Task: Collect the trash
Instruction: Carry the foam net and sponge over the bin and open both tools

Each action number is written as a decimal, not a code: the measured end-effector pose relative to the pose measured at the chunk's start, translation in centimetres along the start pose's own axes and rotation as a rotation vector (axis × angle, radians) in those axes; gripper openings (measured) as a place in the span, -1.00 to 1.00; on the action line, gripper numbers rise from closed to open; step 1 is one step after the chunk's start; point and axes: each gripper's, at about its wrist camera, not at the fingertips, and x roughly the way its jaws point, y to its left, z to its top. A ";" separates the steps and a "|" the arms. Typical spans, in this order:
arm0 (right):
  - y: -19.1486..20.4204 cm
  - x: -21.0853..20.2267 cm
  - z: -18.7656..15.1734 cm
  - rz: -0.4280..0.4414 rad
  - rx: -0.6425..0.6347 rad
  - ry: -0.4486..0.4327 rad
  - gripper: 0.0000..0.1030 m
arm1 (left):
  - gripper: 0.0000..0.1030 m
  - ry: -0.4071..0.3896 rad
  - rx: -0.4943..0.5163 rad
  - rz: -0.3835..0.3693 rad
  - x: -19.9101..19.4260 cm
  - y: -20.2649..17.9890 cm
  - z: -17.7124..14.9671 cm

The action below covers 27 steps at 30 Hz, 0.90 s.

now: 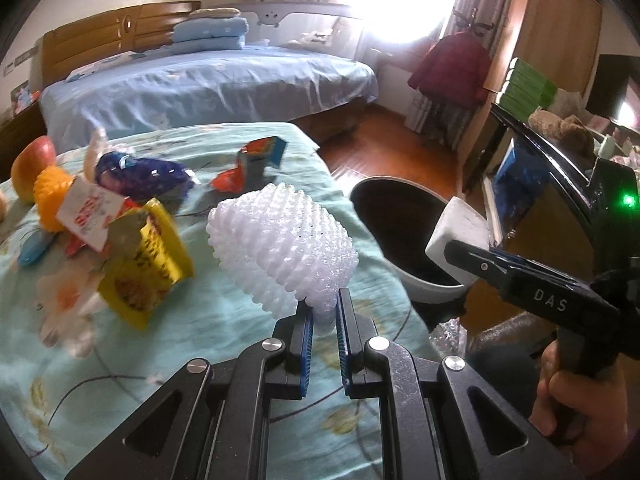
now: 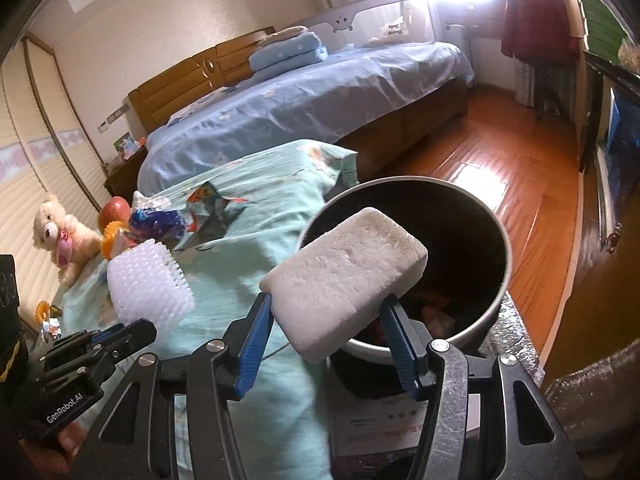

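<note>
My left gripper [image 1: 322, 300] is shut on a white foam fruit net [image 1: 280, 244] and holds it above the teal-clothed table [image 1: 224, 320]; the net also shows in the right wrist view [image 2: 148, 284]. My right gripper [image 2: 326, 308] is shut on a white foam block [image 2: 344, 276] held over the near rim of the dark trash bin [image 2: 472, 208]. In the left wrist view the block [image 1: 456, 236] sits by the bin [image 1: 396, 220]. Wrappers lie on the table: yellow [image 1: 148, 264], purple [image 1: 140, 176], red-orange [image 1: 248, 164].
An apple [image 1: 32, 164] and an orange foam net [image 1: 52, 196] sit at the table's far left. A teddy bear [image 2: 64, 240] sits beyond them. A blue bed [image 1: 208, 84] stands behind, wooden floor [image 2: 500, 168] to the right, a dark cabinet [image 1: 540, 184] beside the bin.
</note>
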 end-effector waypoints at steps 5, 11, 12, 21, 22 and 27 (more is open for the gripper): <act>-1.2 0.2 0.3 -0.011 0.012 0.004 0.09 | -0.80 0.007 0.021 -0.016 1.3 -1.0 0.8; -2.7 0.7 0.7 -0.021 0.029 0.013 0.10 | -0.80 0.026 0.032 -0.030 3.2 -1.5 1.8; -2.9 0.7 0.8 -0.022 0.032 0.014 0.10 | -0.80 0.028 0.033 -0.031 3.5 -1.6 2.0; -4.6 1.2 1.8 -0.032 0.049 0.025 0.11 | -0.80 0.043 0.062 -0.050 5.9 -3.3 3.6; -4.8 1.3 2.0 -0.031 0.050 0.027 0.11 | -0.80 0.046 0.066 -0.054 6.2 -3.5 3.8; -5.5 1.7 2.4 -0.027 0.061 0.039 0.15 | -0.80 0.059 0.075 -0.063 7.5 -4.3 4.6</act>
